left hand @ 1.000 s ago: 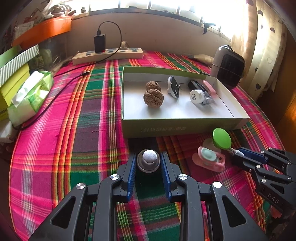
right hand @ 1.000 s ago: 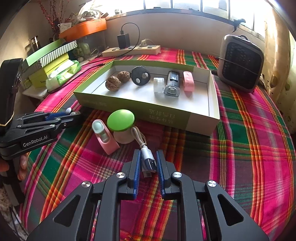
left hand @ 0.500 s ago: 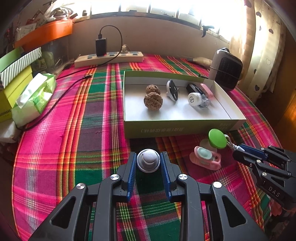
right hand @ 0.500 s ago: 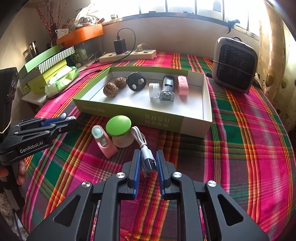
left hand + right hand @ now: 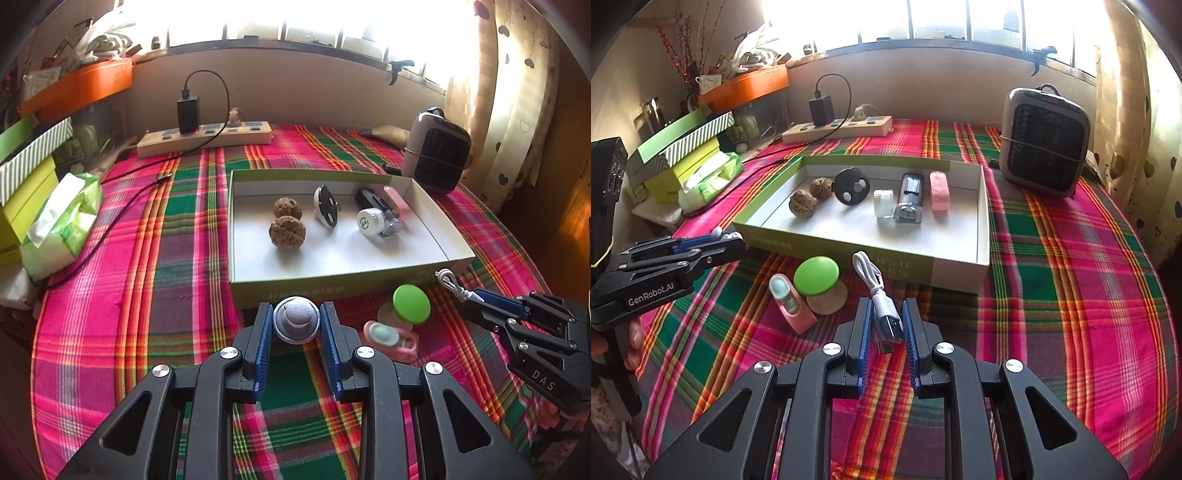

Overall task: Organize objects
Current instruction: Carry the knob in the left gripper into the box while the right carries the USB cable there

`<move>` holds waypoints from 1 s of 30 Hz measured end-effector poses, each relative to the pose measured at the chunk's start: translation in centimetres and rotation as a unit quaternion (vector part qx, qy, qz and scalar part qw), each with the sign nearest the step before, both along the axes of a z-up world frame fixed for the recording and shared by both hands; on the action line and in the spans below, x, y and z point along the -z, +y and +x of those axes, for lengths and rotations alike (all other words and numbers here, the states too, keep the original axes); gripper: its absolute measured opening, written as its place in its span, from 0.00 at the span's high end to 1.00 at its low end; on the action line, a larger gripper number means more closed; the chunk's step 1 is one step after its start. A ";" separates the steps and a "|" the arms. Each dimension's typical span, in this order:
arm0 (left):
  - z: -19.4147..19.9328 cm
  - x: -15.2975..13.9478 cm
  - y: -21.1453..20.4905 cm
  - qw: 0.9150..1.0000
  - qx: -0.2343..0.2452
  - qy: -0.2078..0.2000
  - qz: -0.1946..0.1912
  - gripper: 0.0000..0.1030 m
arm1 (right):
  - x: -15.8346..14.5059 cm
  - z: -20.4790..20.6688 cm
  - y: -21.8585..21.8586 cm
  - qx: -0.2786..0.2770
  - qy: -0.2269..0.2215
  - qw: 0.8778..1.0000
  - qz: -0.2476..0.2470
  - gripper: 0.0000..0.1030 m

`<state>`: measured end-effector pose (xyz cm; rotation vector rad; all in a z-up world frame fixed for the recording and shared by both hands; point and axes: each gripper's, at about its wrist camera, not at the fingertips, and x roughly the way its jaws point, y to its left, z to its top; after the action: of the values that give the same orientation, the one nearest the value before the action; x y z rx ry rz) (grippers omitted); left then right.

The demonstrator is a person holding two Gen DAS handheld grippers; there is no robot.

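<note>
Both hand-held grippers raised; white cable [image 5: 873, 280] hangs off tablecloth [image 5: 1071, 295].

Our left gripper [image 5: 296, 334]: black frame, silver screws, ribbed blue fingers [image 5: 263, 339]. Our right gripper [image 5: 885, 334] alike; "DAS" lettering on side.

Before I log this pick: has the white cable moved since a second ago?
Yes. The white cable, clamped in the right gripper, now hangs in front of the box wall; earlier it lay lower, beside the green lid.
</note>
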<state>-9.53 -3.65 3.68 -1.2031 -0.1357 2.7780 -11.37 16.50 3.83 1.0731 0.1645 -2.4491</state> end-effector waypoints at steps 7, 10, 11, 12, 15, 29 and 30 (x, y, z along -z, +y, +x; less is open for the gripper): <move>-1.3 -0.5 0.4 1.000 0.007 0.004 0.000 0.76 | -0.9 -1.2 0.1 0.004 0.012 1.000 0.004 0.82; -2.0 -0.7 0.6 1.000 0.012 0.005 -0.003 0.76 | -1.2 -1.9 0.1 0.006 0.017 1.000 0.008 0.82; -2.3 -0.8 0.6 1.000 0.015 0.006 -0.002 0.76 | -1.3 -2.2 0.1 0.003 0.017 1.000 0.010 0.82; -2.4 -0.8 0.7 1.000 0.016 0.005 -0.002 0.76 | -1.3 -2.5 0.0 -0.001 0.018 1.000 0.012 0.82; -3.4 -0.9 0.9 1.000 0.021 0.002 0.002 0.76 | -1.4 -3.5 0.0 -0.002 0.017 1.000 0.019 0.82; -7.6 -0.3 2.0 0.999 0.030 -0.011 0.001 0.76 | -0.6 -7.7 -0.8 -0.041 -0.003 0.997 0.061 0.82; -7.8 -0.2 2.1 0.999 0.032 -0.011 0.000 0.76 | -0.6 -7.9 -0.9 -0.043 -0.003 0.997 0.066 0.82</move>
<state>-17.34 -1.55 3.84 -1.2172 -0.0965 2.7096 -19.27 15.57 4.42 1.1049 0.3668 -2.3843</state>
